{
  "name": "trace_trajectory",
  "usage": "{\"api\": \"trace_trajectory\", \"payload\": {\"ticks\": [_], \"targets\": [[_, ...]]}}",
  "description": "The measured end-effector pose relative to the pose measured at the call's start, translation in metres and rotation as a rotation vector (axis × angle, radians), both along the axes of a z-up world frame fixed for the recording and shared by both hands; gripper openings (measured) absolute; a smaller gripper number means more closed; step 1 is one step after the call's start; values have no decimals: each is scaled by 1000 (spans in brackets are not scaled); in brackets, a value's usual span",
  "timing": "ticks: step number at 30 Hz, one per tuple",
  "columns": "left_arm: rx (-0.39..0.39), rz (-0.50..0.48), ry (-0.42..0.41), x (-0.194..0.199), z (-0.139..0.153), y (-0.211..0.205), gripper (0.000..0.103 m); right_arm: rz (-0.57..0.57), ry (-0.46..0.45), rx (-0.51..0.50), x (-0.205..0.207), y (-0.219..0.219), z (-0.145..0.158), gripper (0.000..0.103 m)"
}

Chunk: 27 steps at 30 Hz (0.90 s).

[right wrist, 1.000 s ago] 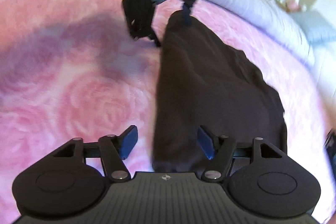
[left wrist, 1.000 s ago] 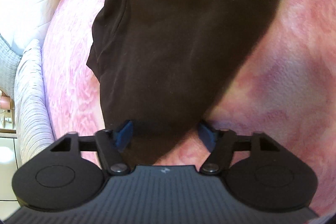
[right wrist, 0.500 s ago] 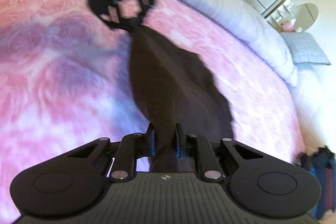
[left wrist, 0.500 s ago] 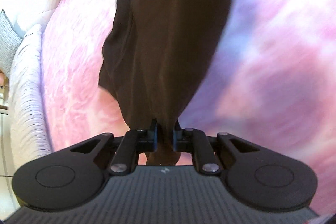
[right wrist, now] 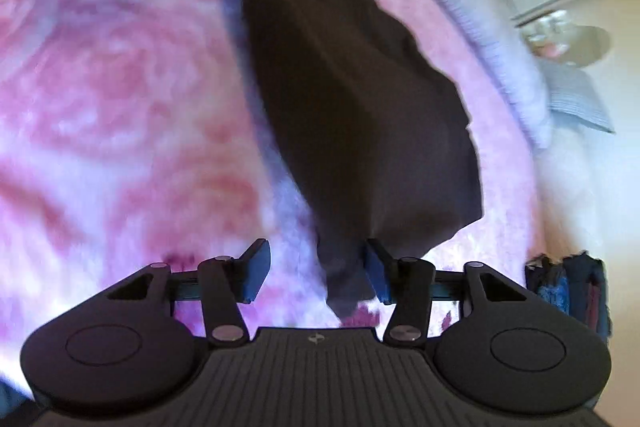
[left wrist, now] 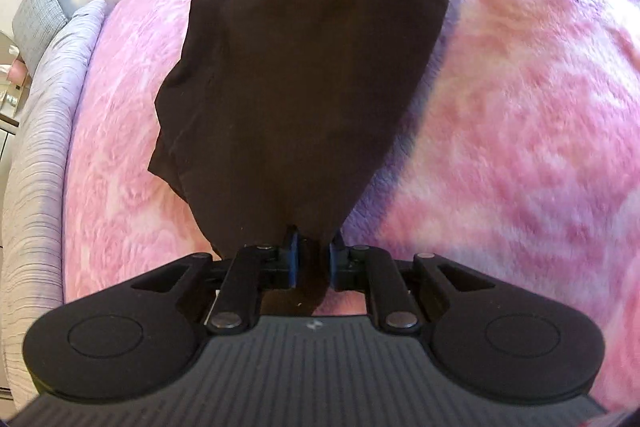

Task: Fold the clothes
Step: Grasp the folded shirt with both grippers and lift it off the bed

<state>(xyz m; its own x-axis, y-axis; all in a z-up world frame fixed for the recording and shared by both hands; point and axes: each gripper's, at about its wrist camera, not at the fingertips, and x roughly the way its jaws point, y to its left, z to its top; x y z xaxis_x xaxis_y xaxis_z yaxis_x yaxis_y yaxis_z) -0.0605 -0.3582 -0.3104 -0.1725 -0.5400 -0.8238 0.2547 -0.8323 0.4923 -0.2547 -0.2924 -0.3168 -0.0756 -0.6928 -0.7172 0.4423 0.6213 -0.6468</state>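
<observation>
Garment (left wrist: 312,75), dark brown and plain (no print visible), stretched over pink rose-patterned bedspread (left wrist: 520,147), lifted at both ends, folds along one edge. Clamped at one corner by left gripper (left wrist: 313,259), jaws nearly together on cloth. Right gripper (right wrist: 316,273) opening, jaws apart, cloth corner hanging between them beside one pad.
</observation>
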Motion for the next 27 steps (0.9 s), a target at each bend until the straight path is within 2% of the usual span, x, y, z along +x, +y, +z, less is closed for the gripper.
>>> {"api": "trace_trajectory", "payload": {"ticks": [2, 4, 7, 9, 10, 11, 12, 13, 16, 17, 18, 20, 22, 27], "targets": [[10, 10, 17, 4, 3, -2, 13, 18, 13, -59, 10, 0, -9, 68], [8, 20, 23, 5, 5, -4, 17, 37, 27, -114, 18, -10, -14, 73], [-22, 27, 17, 4, 5, 0, 36, 56, 26, -163, 24, -33, -19, 73], [-81, -11, 8, 2, 6, 14, 57, 59, -2, -132, 20, -50, -15, 62], [-121, -50, 7, -1, 7, 22, 63, 55, -28, -112, 16, -54, -10, 49], [-155, -87, 9, -5, 8, 29, 74, 51, -53, -91, 13, -58, -6, 39], [-179, -120, 15, -10, 8, 35, 80, 42, -83, -74, 11, -60, 2, 36], [-197, -148, 17, -16, 8, 39, 80, 29, -104, -65, 9, -61, 11, 31], [-225, -167, -9, -34, -3, 27, 80, -6, -155, -52, 6, -67, 40, 26], [-232, -155, -25, -38, -8, 18, 77, -8, -160, -57, 6, -68, 48, 25], [-230, -132, -40, -40, -11, 8, 58, -9, -165, -62, 5, -69, 57, 25], [-174, -58, -21, -40, -9, -17, 20, -2, -162, -67, 3, -68, 65, 25], [-141, -34, 5, -37, -3, -31, 15, 19, -157, -65, 1, -70, 62, 28], [-111, -67, 31, -30, 4, -31, 13, 68, -93, -114, 15, -43, 16, 51]]}}
